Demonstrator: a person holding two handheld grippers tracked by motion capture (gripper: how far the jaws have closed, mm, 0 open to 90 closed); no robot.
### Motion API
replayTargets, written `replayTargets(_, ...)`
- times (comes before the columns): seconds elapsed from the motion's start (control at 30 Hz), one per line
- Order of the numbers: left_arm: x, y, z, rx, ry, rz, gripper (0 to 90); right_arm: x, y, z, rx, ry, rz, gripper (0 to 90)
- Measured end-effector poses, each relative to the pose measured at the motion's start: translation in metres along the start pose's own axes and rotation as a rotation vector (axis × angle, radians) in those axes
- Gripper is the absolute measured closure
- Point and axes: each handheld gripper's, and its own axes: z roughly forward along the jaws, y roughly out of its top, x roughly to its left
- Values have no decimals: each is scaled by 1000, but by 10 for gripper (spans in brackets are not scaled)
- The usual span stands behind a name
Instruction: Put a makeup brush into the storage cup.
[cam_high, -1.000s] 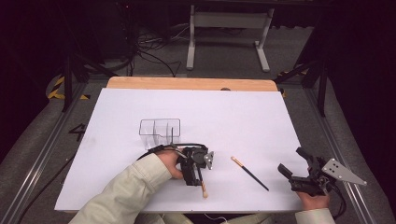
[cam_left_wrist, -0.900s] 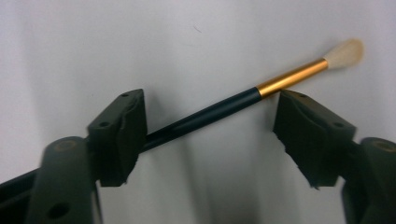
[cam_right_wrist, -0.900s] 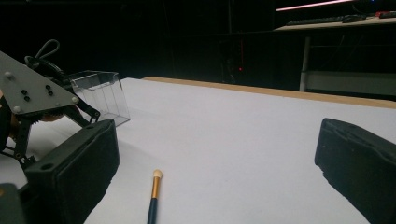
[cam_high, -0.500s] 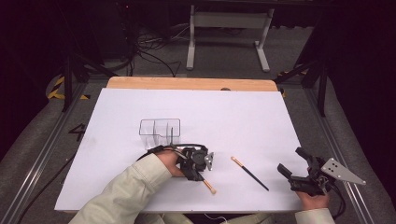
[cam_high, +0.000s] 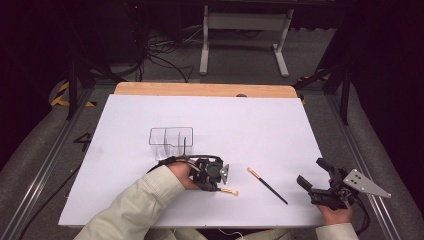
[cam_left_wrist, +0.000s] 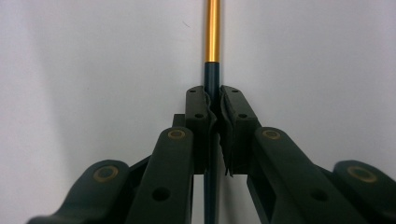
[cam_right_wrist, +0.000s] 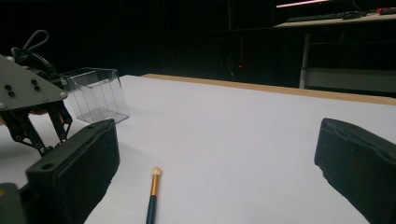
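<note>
The slim make-up brush with a dark handle, gold ferrule and pale tip (cam_left_wrist: 212, 56) lay flat on the white-covered bench (cam_high: 260, 125), at about six o'clock from the clear plastic compartmented organiser box (cam_high: 171, 140) and just beside it. The left tongs (cam_high: 216, 186) had just been closing on it: a second earlier their jaws stood wide over the brush, half a second ago they were most of the way in, and at this moment the left gripper view showed both pads pressed against the dark handle just below the ferrule, the gold section running straight on toward twelve o'clock. In the high view the brush's pale tip stuck out of the tongs toward four o'clock, the brush having turned a little from where it lay before. The brush seemed not yet lifted from the bench.

The grip looked secured, so the pick-up step was probably done and a lift toward the organiser box was likely next.

A second brush, thin and black-handled with a pale tip (cam_high: 267, 185), lay at three o'clock from the first, well apart and untouched. The right tongs (cam_high: 314, 176) rested farther on at three o'clock near the bench edge, their jaws standing wide open with nothing between them, unchanged across the second.
</note>
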Motion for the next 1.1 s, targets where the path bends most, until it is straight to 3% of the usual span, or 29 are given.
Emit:
replayTargets(0.27,-2,-1,-11,-32,27,-9,823,0,0,0,0,1,-5,7)
replayTargets(0.5,-6,-5,-26,-116,56,-6,824,1,0,3,6,8,-1,7)
replayTargets(0.87,-7,-18,-53,-312,85,-34,824,1,1,8,11,21,-8,7)
replayTargets(0.9,-8,-20,-55,-353,77,-51,824,1,1,9,11,21,-9,7)
replayTargets(0.97,-8,-24,-58,-381,56,-58,824,1,1,10,9,26,-3,7)
replayTargets(1.07,-9,-30,-63,-442,55,-77,824,1,1,12,10,31,-2,7)
replayTargets(1.1,-9,-30,-63,-442,55,-77,824,1,1,12,10,31,-2,7)
